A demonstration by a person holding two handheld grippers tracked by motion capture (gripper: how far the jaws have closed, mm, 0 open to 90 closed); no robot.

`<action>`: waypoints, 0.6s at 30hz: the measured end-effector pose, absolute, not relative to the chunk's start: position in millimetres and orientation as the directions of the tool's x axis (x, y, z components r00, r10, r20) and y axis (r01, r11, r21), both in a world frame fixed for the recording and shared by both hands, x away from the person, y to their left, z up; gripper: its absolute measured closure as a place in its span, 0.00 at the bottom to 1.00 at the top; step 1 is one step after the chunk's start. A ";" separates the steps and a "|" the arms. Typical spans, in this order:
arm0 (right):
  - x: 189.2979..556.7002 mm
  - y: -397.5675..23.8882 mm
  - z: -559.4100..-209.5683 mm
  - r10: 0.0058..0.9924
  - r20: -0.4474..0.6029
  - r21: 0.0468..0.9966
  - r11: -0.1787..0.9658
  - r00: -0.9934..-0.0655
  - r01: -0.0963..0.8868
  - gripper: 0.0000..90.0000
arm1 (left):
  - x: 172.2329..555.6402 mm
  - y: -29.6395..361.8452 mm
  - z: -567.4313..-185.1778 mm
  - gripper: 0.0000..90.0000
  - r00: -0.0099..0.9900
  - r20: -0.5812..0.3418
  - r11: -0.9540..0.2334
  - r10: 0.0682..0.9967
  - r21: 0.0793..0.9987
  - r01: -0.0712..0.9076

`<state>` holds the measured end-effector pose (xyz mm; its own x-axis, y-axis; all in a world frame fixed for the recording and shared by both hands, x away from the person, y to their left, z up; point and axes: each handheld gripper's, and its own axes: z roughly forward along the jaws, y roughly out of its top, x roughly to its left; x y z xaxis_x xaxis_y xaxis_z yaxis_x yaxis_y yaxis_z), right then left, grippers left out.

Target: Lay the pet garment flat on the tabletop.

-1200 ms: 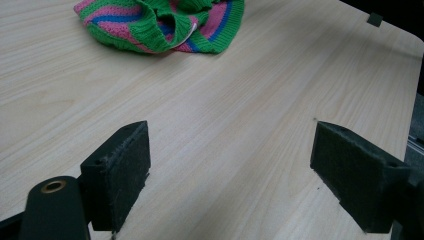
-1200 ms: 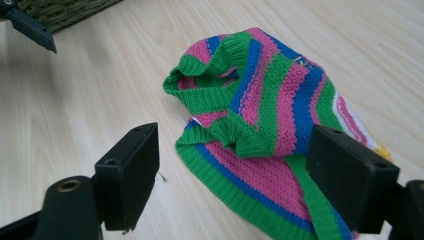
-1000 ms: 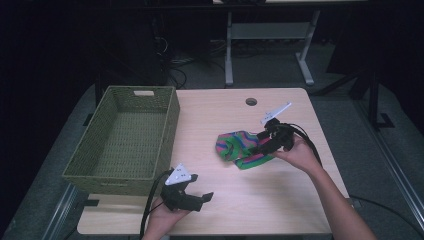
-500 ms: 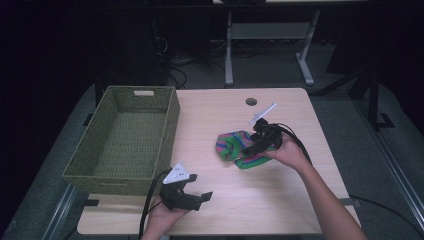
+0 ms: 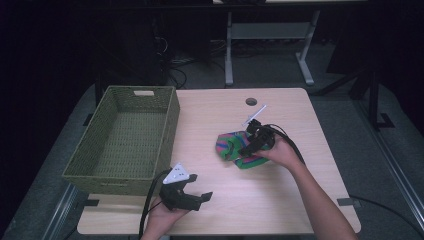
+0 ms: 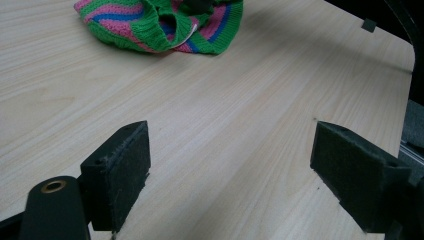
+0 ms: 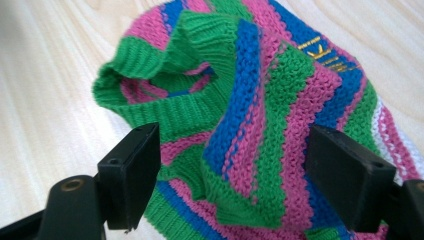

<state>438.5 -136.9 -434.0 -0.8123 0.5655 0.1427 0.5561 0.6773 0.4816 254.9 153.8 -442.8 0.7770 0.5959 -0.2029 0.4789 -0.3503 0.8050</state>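
Left tool (image 5: pixel 192 196) low near front edge, held from below by left hand (image 5: pixel 162 218), jaws spread wide, nothing between. Right tool (image 5: pixel 251 143) out past mid-worktop, tilted down, jaws wide apart, straddling but not clamped. Right hand (image 5: pixel 282 152) wrapped round its body, forearm (image 5: pixel 320 200) reaching diagonally from bottom right. Cables trailing off both tools.

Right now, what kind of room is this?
Probably a lab or workshop: a pale wooden table with a cable hole, tangled cables on the floor, and a metal-legged bench in a dark room.
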 end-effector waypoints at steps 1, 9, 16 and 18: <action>439.1 -136.6 -435.1 0.573 0.138 0.477 0.677 -0.808 0.561 0.25 | 254.9 153.8 -443.0 0.18 0.777 -0.203 -0.351 0.595 0.804 0.479; 442.2 -130.6 -446.6 0.594 0.113 0.437 0.690 -0.797 0.577 0.25 | 254.8 152.6 -444.0 0.18 0.777 -0.198 -0.356 0.597 0.803 0.478; 442.3 -125.2 -444.8 0.616 0.092 0.404 0.695 -0.782 0.595 0.35 | 255.5 153.4 -444.5 0.18 0.776 -0.212 -0.348 0.595 0.802 0.486; 442.9 -124.3 -444.1 0.621 0.092 0.397 0.694 -0.778 0.601 0.38 | 255.1 153.3 -444.7 0.18 0.773 -0.216 -0.345 0.596 0.801 0.489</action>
